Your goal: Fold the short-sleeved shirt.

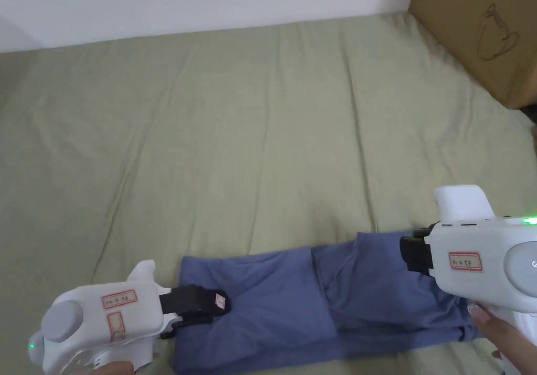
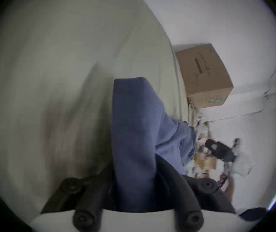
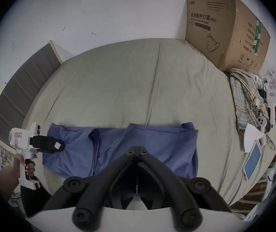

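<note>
The blue short-sleeved shirt (image 1: 293,297) lies folded into a long strip across the near side of the green bed sheet (image 1: 236,129). My left gripper (image 1: 217,303) is at the strip's left end. In the left gripper view, blue cloth (image 2: 134,118) runs up between its jaws, which are shut on it (image 2: 134,155). My right gripper (image 1: 411,253) sits over the strip's right part. In the right gripper view its jaws meet tip to tip (image 3: 136,149) above the shirt (image 3: 167,140), with no cloth seen between them. The left gripper (image 3: 59,146) also shows there, lying on the shirt's end.
A large cardboard box (image 1: 482,24) stands at the bed's far right corner against the white wall. A plaid cloth (image 3: 246,98), spare grippers (image 3: 271,95), paper and a phone (image 3: 253,160) lie along the right edge. A padded headboard (image 3: 21,85) bounds the left side.
</note>
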